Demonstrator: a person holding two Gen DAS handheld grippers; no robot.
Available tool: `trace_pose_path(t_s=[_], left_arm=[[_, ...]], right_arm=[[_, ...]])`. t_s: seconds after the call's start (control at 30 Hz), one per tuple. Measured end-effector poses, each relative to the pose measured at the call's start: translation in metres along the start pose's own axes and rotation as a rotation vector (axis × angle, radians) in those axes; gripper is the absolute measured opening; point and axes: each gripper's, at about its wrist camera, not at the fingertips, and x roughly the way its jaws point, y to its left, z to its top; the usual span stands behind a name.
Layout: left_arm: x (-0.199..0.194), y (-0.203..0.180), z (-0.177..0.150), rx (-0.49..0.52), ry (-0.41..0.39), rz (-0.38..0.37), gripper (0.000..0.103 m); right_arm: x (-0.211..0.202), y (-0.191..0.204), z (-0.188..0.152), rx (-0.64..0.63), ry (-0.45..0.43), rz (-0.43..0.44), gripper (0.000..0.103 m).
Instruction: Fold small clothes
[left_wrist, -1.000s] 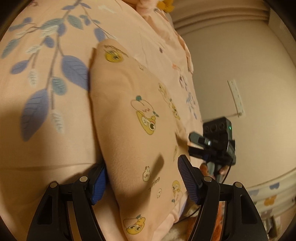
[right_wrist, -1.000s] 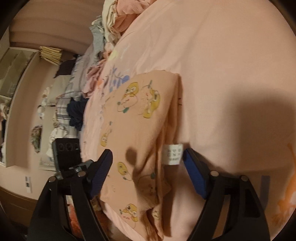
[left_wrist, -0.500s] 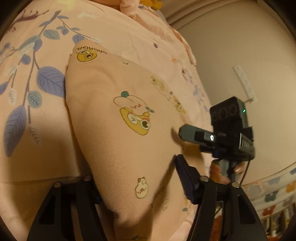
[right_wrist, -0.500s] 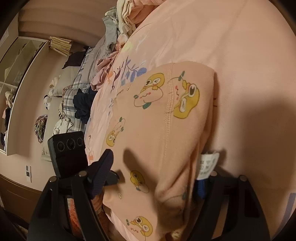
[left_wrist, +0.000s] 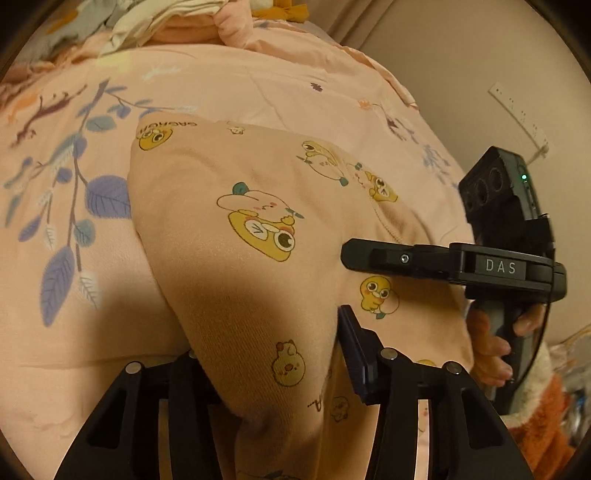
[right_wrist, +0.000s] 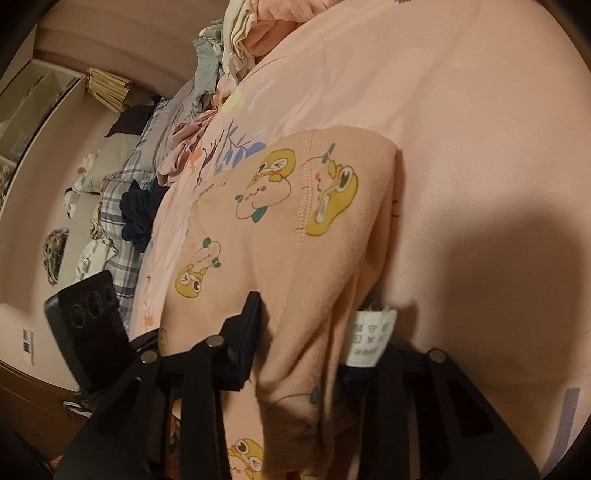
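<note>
I have both claws closing on the near end of the small peach knit garment printed with yellow cartoon ducks (left_wrist: 258, 229), which lies part-folded on the pink bed cover with blue leaf sprigs (left_wrist: 74, 206), close to the bed's near edge. My left claw (left_wrist: 273, 354) is narrowing around a thick bunch of the cloth; its right pad touches the fabric, but the other pad is buried under the fold, so I cannot say it has bitten yet. My right claw (right_wrist: 306, 332) is also narrowing with the layered edge between its fingers (the white care label (right_wrist: 369, 339) sits just at the right finger).

To do this well, I'd let both claws finish squeezing before lifting, and make sure each has caught every layer, not just the top one. Then I'd raise both ends evenly and carry them toward the far edge of the garment, keeping the fold line straight. The heap of unfolded laundry (right_wrist: 229, 48) at the bed's far corner stays well apart.
</note>
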Motion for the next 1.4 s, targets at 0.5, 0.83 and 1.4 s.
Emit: trace_pose_path(t_s=[0.5,0.83,1.4], left_arm=[[-0.001,-0.009,-0.002,0.046,-0.018,0.089,0.042],[-0.010,-0.015,0.003,0.057,-0.011,0.092,0.031],[-0.075,-0.059,0.006,0.190,-0.161,0.072,0.027]], right_arm=[[0.003,0.011,-0.004,-0.076,-0.070,-0.081,0.026],[-0.002,0.021,-0.007,-0.117,-0.091,-0.084,0.023],[-0.066,0.062,-0.017,-0.192,-0.250,-0.046,0.022]])
